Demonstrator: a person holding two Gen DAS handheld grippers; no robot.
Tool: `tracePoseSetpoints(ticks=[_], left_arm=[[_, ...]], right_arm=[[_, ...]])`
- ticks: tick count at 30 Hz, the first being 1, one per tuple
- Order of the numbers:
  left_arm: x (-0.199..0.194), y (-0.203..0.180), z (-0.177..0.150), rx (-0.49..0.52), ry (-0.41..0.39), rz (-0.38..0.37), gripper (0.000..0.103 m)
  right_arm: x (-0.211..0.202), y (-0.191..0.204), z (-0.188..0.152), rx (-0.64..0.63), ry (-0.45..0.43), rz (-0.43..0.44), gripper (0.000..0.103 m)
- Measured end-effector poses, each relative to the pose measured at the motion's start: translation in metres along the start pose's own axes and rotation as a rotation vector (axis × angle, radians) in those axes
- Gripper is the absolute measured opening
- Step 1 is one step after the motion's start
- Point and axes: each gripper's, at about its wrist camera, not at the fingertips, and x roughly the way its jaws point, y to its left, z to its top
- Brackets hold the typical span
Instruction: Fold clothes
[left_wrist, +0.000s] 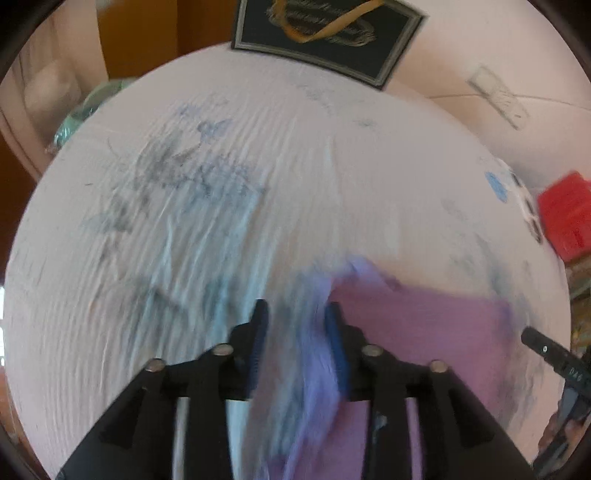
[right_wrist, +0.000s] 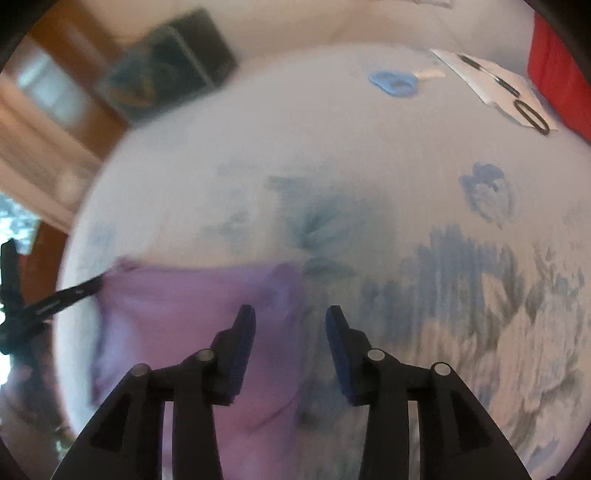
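Note:
A purple garment (left_wrist: 424, 328) lies flat on a white bed sheet with a blue flower print (left_wrist: 221, 184). My left gripper (left_wrist: 297, 308) points down at the garment's left edge. Its jaws stand apart, and a blurred lavender fold (left_wrist: 314, 373) runs up between them against the right pad only. In the right wrist view the same garment (right_wrist: 177, 314) lies at the lower left. My right gripper (right_wrist: 290, 310) hovers open over its right edge, with nothing pressed between the pads. Each view shows the other gripper at its side: the right gripper (left_wrist: 546, 350) and the left gripper (right_wrist: 55, 299).
A dark framed mat (left_wrist: 325, 37) lies beyond the bed's far edge. A red object (left_wrist: 565, 214) and a white sheet with black shapes (right_wrist: 491, 85) sit at the right edge of the bed, beside a small blue item (right_wrist: 393, 83). Wooden furniture (right_wrist: 55, 110) stands at the left.

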Motion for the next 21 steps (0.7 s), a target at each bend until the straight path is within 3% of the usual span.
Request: tracePoseSetpoints(ticks=[4, 9, 13, 17, 21], left_arm=[[-0.022, -0.01, -0.05, 0.022, 0.028, -0.026, 0.047], [-0.023, -0.024, -0.104, 0.06, 0.053, -0.015, 0.047], [-0.006, -0.031, -0.124, 0.066, 0.102, 0.023, 0.047], [-0.011, -0.026, -0.131, 0.061, 0.087, 0.049, 0.047], [-0.029, -0.016, -0.139, -0.009, 0.068, 0.066, 0.047]], right_arm=[[-0.024, 0.006, -0.042, -0.028, 0.018, 0.055, 0.041], [-0.02, 0.018, -0.082, -0.068, 0.08, 0.115, 0.039], [-0.012, 0.034, -0.102, -0.119, 0.115, 0.162, 0.039], [0.004, 0.035, -0.115, -0.123, 0.18, 0.128, 0.039], [0.0, 0.026, -0.12, -0.105, 0.187, 0.132, 0.038]])
